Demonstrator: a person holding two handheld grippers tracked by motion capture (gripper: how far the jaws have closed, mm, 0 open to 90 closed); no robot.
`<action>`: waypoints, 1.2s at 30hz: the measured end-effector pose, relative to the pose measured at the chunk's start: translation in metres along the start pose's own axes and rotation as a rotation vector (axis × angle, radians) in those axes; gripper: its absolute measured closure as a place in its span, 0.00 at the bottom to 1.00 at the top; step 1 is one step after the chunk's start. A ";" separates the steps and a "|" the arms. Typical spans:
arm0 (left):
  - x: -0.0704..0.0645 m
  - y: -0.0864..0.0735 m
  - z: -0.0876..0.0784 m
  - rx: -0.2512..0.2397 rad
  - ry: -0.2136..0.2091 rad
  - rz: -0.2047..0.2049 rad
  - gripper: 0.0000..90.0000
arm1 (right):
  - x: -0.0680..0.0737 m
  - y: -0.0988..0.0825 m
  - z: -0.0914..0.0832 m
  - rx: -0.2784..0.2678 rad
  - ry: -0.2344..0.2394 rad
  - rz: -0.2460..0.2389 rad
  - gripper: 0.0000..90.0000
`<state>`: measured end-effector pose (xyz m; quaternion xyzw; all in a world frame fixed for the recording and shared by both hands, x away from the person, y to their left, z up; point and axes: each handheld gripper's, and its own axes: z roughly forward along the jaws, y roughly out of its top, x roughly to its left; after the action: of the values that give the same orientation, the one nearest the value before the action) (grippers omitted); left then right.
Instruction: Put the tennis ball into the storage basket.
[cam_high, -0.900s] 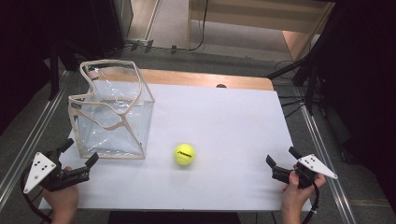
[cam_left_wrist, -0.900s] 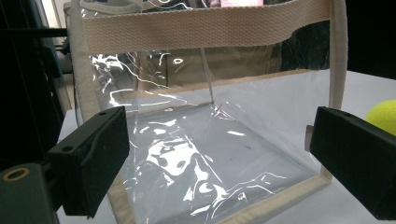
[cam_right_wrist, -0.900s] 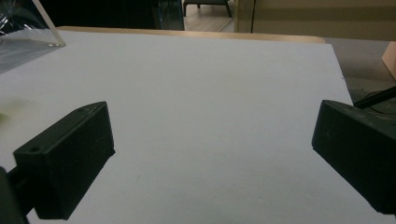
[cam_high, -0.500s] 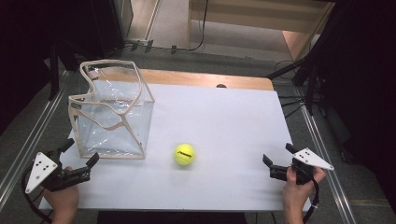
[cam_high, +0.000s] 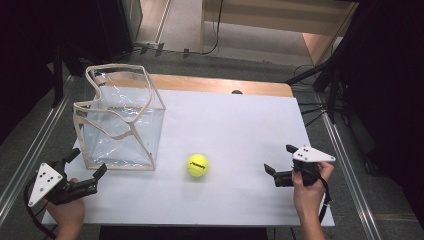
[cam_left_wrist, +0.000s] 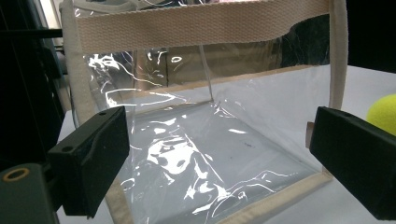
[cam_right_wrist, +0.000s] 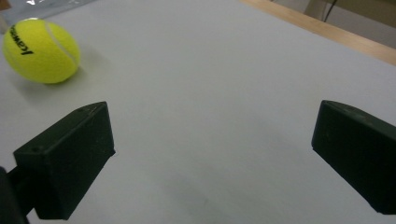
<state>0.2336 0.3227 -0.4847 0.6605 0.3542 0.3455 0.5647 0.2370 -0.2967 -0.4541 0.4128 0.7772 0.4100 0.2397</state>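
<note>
A white table (cam_high: 235, 125) carries two things. A clear plastic bag with beige webbing trim (cam_high: 120, 125) stands upright near the table's left edge. A yellow tennis ball (cam_high: 198, 165) lies just right of the bag's near right corner, toward the near edge. Bare wood shows along the far edge.

one tennis ball (cam_high: 197, 165), one clear bag (cam_high: 120, 125), two hand-held grippers, one white table (cam_high: 240, 130)

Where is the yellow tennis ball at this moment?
In the high view, the tennis ball lies on the white table, just right of the clear bag, between the two grippers and apart from both.
</note>
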 end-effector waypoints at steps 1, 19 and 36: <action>0.000 0.000 0.000 0.002 0.001 0.000 0.06 | 0.002 0.006 0.003 0.017 0.024 -0.011 0.00; 0.000 0.000 0.000 0.001 -0.004 0.001 0.06 | 0.015 0.047 0.035 0.136 0.153 -0.115 0.00; 0.000 0.000 0.001 0.000 -0.009 0.002 0.06 | 0.037 0.073 0.060 0.206 0.224 -0.205 0.00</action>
<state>0.2344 0.3223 -0.4846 0.6626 0.3509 0.3430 0.5659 0.2921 -0.2155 -0.4273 0.3056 0.8749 0.3452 0.1484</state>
